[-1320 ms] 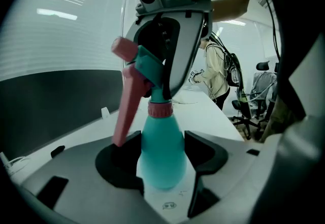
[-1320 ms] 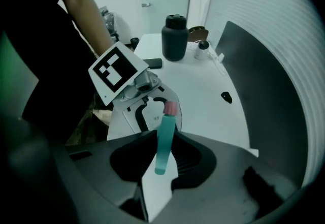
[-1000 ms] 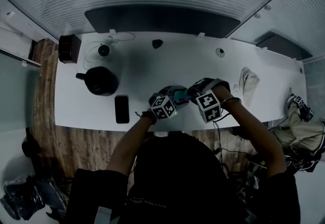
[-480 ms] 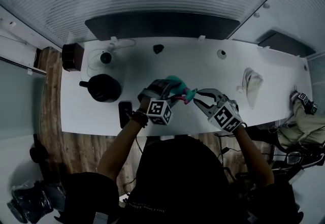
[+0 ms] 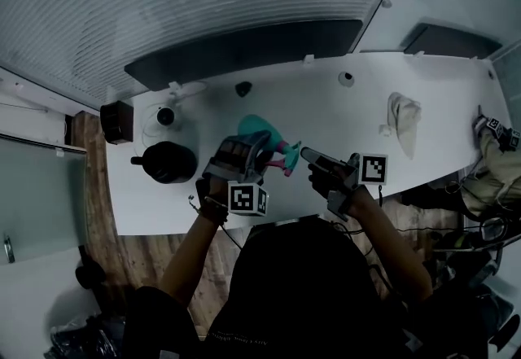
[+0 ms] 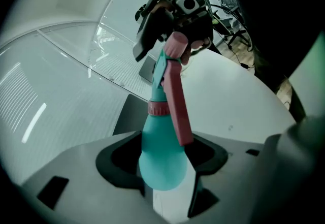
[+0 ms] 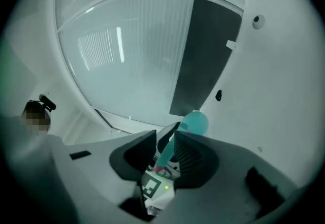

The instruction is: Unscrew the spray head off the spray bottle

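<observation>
Teal spray bottle [image 5: 259, 131] is raised above the white tabletop [image 5: 326, 113] and lies tilted, with its rounded body clamped between the jaws of the left gripper [image 5: 251, 146]. In the left gripper view, both jaws press against the sides of the bottle body [image 6: 161, 159], and the pink collar and trigger of the spray head [image 6: 175, 86] point away from the camera. The right gripper [image 5: 306, 155] meets the bottle at the far end. In the right gripper view its jaws are drawn in narrow around the spray head [image 7: 163, 159], with the bottle's body [image 7: 195, 122] beyond them. A black pot [image 5: 168, 162] and a pale cloth [image 5: 404, 120] rest on the tabletop, well apart from the bottle.
</observation>
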Demonstrator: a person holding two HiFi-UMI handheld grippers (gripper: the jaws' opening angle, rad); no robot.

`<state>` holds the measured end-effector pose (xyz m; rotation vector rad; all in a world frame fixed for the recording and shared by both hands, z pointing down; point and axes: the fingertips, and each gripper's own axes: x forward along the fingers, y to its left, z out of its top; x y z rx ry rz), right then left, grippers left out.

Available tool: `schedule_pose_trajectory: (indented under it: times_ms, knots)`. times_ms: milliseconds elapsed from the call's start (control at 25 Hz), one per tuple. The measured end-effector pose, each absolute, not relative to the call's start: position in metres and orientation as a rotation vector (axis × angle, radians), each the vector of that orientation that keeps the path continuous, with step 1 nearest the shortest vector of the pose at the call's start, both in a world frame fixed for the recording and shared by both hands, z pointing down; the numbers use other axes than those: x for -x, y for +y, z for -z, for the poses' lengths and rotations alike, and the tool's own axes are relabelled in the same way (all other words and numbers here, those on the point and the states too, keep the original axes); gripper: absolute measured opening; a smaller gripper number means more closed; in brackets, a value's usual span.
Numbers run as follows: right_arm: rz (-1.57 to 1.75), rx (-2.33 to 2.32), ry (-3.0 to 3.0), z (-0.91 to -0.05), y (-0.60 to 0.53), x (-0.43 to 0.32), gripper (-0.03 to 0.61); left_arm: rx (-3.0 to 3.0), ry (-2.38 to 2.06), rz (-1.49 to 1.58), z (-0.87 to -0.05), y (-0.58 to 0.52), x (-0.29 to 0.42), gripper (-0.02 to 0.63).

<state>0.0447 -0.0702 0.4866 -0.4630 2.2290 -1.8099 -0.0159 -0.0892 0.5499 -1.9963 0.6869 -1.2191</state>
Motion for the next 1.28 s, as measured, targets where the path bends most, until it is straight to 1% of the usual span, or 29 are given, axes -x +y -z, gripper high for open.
schedule_pose_trajectory:
  times_ms: [440,600,720,880,1000,1120,1200,1240,1280]
  knots:
    - [1.979,0.326,2.131,-0.498,-0.063,-0.036,0.094,1.892,0.694,1.274,-0.543,-0.084,0.021,0.268]
    - [2.009,0.288,2.179,-0.502,-0.058,-0.025,0.094,1.882,0.665,1.284,-0.545,-0.079,0.021,0.268]
    - [1.934,0.325,2.352,-0.505,-0.057,-0.017,0.094,1.898,0.650,1.309,-0.549,-0.076,0.025,0.268]
    - [1.733,0.469,2.740,-0.510,-0.049,-0.017,0.094,1.925,0.626,1.359,-0.554,-0.075,0.027,0.268]
    - [1.502,0.493,3.047,-0.509,-0.046,-0.012,0.094,1.914,0.611,1.367,-0.551,-0.074,0.028,0.268]
    - [1.110,0.468,3.373,-0.506,-0.044,-0.010,0.092,1.945,0.572,1.379,-0.549,-0.070,0.027,0.268]
    - [0.671,0.416,3.632,-0.505,-0.038,-0.012,0.091,1.990,0.525,1.394,-0.549,-0.064,0.025,0.268]
    - [0.335,0.377,3.772,-0.506,-0.034,-0.014,0.091,2.020,0.501,1.400,-0.550,-0.060,0.024,0.268]
    - [-0.100,0.336,3.888,-0.508,-0.032,-0.016,0.091,2.062,0.480,1.404,-0.550,-0.056,0.022,0.268]
